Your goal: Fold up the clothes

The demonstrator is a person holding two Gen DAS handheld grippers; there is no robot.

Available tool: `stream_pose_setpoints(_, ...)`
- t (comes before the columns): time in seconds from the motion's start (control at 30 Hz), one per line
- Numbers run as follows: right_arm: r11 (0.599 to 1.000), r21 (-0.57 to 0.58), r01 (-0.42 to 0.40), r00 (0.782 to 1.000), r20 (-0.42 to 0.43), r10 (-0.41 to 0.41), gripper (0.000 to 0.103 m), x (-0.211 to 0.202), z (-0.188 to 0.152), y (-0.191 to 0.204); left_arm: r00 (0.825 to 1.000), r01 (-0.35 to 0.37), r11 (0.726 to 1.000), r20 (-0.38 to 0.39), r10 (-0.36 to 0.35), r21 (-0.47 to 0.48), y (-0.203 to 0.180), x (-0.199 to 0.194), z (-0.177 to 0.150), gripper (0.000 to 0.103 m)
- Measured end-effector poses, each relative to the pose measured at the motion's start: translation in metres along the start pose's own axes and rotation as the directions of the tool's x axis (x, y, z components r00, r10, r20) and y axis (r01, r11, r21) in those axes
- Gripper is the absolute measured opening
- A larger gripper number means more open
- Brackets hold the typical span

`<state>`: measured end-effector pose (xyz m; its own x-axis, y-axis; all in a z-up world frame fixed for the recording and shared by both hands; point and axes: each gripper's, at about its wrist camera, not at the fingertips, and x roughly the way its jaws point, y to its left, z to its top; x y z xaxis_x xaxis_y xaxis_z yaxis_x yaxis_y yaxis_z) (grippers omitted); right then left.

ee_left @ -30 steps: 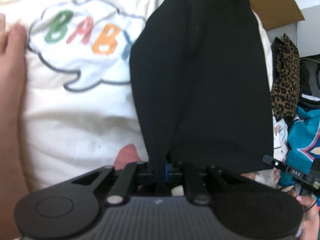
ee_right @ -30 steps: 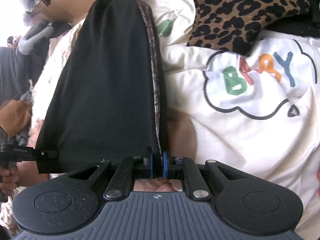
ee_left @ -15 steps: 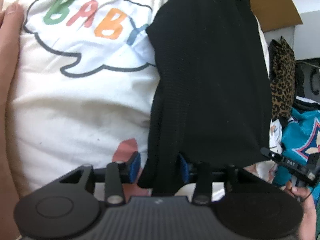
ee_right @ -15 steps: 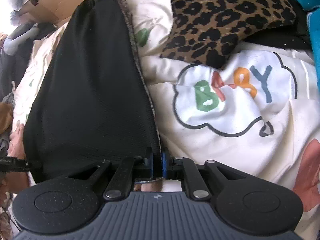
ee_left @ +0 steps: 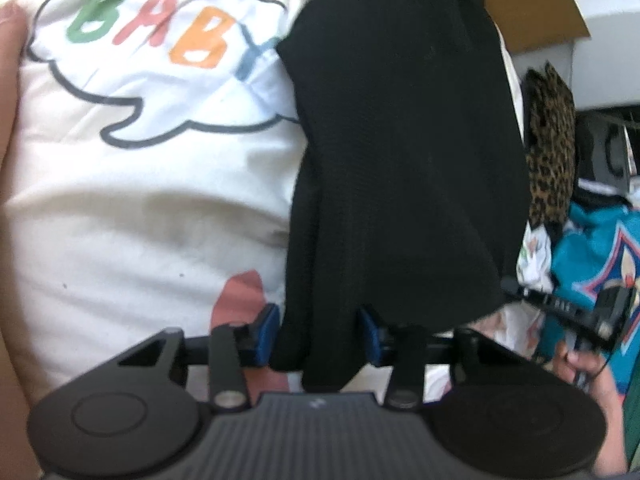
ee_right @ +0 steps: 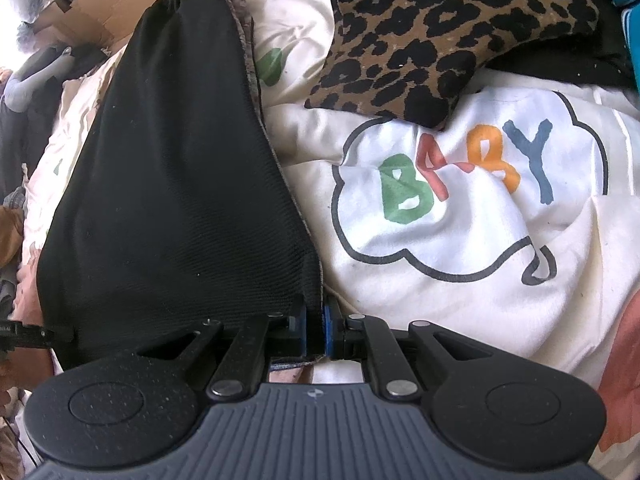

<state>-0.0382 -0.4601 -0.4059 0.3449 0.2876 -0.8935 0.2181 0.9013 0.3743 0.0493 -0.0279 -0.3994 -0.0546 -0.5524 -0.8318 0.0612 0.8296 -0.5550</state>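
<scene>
We read "BABY" in green, pink, orange and blue letters inside a dark-outlined cloud on the cream bedsheet [ee_left: 132, 184], printed ahead and to the left of our left gripper [ee_left: 318, 332] and ahead and to the right of our right gripper [ee_right: 314, 330]. A black knit garment [ee_right: 172, 184], finely ribbed and matte, stretches away from both grippers in a long tapering shape, with a thin grey patterned edge running along its right side in the right wrist view. Our left gripper stands released, its blue pads [ee_left: 266, 330] spread wide with a fold of the black cloth hanging loosely between them. Our right gripper is clenched on the garment's near corner, the blue pads pinching the hem. A leopard-print fabric [ee_right: 444, 28], soft and plush-looking, lies beyond the right gripper and to its right, overlapping the sheet. Brown cardboard [ee_right: 116, 4] shows at the far end of the garment. A teal printed cloth [ee_left: 596, 256] sits right of the left gripper
</scene>
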Motion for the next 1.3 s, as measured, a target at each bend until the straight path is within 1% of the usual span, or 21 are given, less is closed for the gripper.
stream_pose_setpoints(0.03, 1.000, 0.003, -0.003, 1.000, -0.001, 0.003, 0.007, 0.000, 0.001, -0.001, 1.000, -0.006, 1.000, -0.010, 0.007, 0.026, -0.003, 0.001, 0.001, 0.044)
stream_pose_setpoints(0.13, 1.000, 0.000, -0.008, 1.000, -0.002, 0.008, 0.007, 0.000, 0.002, -0.002, 0.999, -0.021, 0.997, -0.040, 0.024, 0.078, -0.011, 0.004, -0.001, 0.022)
stream_pose_setpoints(0.17, 1.000, -0.003, -0.009, 1.000, -0.002, 0.009, 0.007, -0.001, 0.002, -0.002, 0.999, -0.020, 0.996, -0.041, 0.024, 0.081, -0.024, 0.012, -0.002, 0.015)
stream_pose_setpoints(0.2, 1.000, -0.007, -0.009, 1.000, -0.003, 0.009, 0.007, -0.001, 0.002, -0.002, 0.999, -0.020, 0.996, -0.041, 0.024, 0.084, -0.036, 0.020, -0.003, 0.014)
stream_pose_setpoints(0.23, 1.000, -0.011, -0.008, 1.000, -0.003, 0.008, 0.007, -0.001, 0.002, -0.002, 0.998, -0.034, 0.995, -0.045, 0.038, 0.093, -0.039, 0.022, -0.016, 0.014)
stream_pose_setpoints(0.27, 1.000, -0.014, -0.008, 1.000, -0.005, 0.008, 0.007, -0.001, 0.003, -0.001, 0.997, -0.047, 0.994, -0.051, 0.053, 0.100, -0.025, 0.012, -0.029, 0.014)
stream_pose_setpoints(0.3, 1.000, -0.018, -0.007, 1.000, -0.007, 0.007, 0.007, -0.002, 0.004, -0.001, 0.996, -0.061, 0.992, -0.058, 0.067, 0.107, -0.011, 0.001, -0.042, 0.015)
stream_pose_setpoints(0.37, 1.000, -0.027, -0.003, 1.000, -0.013, 0.003, 0.008, -0.002, 0.005, 0.000, 0.995, -0.078, 0.993, -0.053, 0.083, 0.094, -0.011, 0.002, -0.038, 0.027)
stream_pose_setpoints(0.4, 0.999, -0.032, -0.001, 1.000, -0.015, 0.001, 0.008, -0.002, 0.006, 0.001, 0.995, -0.086, 0.993, -0.050, 0.090, 0.086, -0.009, 0.003, -0.033, 0.030)
stream_pose_setpoints(0.47, 0.999, -0.038, 0.002, 1.000, -0.014, -0.003, 0.009, -0.004, 0.009, 0.002, 0.995, -0.096, 0.992, -0.031, 0.099, 0.081, -0.008, 0.000, -0.029, 0.050)
stream_pose_setpoints(0.53, 0.999, -0.043, 0.008, 1.000, -0.002, -0.008, 0.014, -0.009, 0.010, 0.002, 0.994, -0.112, 0.991, -0.001, 0.112, 0.078, -0.007, -0.002, -0.025, 0.057)
stream_pose_setpoints(0.6, 0.999, -0.044, 0.016, 1.000, 0.021, -0.015, 0.024, -0.016, 0.011, 0.001, 0.993, -0.113, 0.991, 0.023, 0.112, 0.077, -0.005, -0.001, -0.021, 0.057)
stream_pose_setpoints(0.67, 0.999, -0.042, 0.014, 0.999, 0.051, -0.012, 0.030, -0.023, 0.012, -0.001, 0.994, -0.106, 0.992, 0.035, 0.104, 0.074, -0.003, 0.002, -0.017, 0.057)
stream_pose_setpoints(0.73, 0.999, -0.052, 0.000, 0.998, 0.069, 0.004, 0.032, -0.025, 0.016, -0.001, 0.996, -0.082, 0.994, 0.047, 0.079, 0.068, 0.000, 0.005, -0.016, 0.057)
stream_pose_setpoints(0.8, 0.998, -0.069, -0.012, 0.997, 0.069, 0.016, 0.041, -0.022, 0.021, -0.001, 0.997, -0.057, 0.996, 0.058, 0.054, 0.063, 0.002, 0.007, -0.015, 0.057)
stream_pose_setpoints(0.93, 0.993, -0.115, -0.035, 0.999, 0.037, 0.040, 0.041, -0.003, 0.027, 0.014, 0.998, -0.005, 0.999, 0.064, 0.002, 0.043, 0.004, 0.017, -0.017, 0.057)
stream_pose_setpoints(0.97, 0.992, -0.125, -0.034, 0.999, 0.029, 0.038, 0.041, 0.002, 0.029, 0.016, 0.998, 0.003, 0.999, 0.064, -0.006, 0.041, 0.008, 0.012, -0.017, 0.053)
stream_pose_setpoints(1.0, 0.991, -0.133, -0.034, 0.999, 0.022, 0.038, 0.041, 0.006, 0.030, 0.017, 0.998, 0.010, 0.999, 0.061, -0.013, 0.042, 0.004, 0.022, -0.019, 0.047)
stream_pose_setpoints(1.03, 0.990, -0.134, -0.040, 0.999, 0.018, 0.043, 0.041, 0.007, 0.031, 0.017, 0.999, 0.026, 0.999, 0.034, -0.027, 0.039, 0.004, 0.027, -0.020, 0.024)
stream_pose_setpoints(1.07, 0.990, -0.134, -0.046, 0.999, 0.014, 0.048, 0.042, 0.008, 0.032, 0.016, 0.999, 0.042, 0.999, 0.008, -0.042, 0.035, 0.003, 0.032, -0.022, 0.010)
stream_pose_setpoints(1.3, 0.986, -0.140, -0.086, 0.996, -0.015, 0.085, 0.041, 0.013, 0.036, 0.013, 1.000, 0.013, 1.000, 0.014, -0.013, 0.028, 0.011, 0.018, -0.029, 0.006)
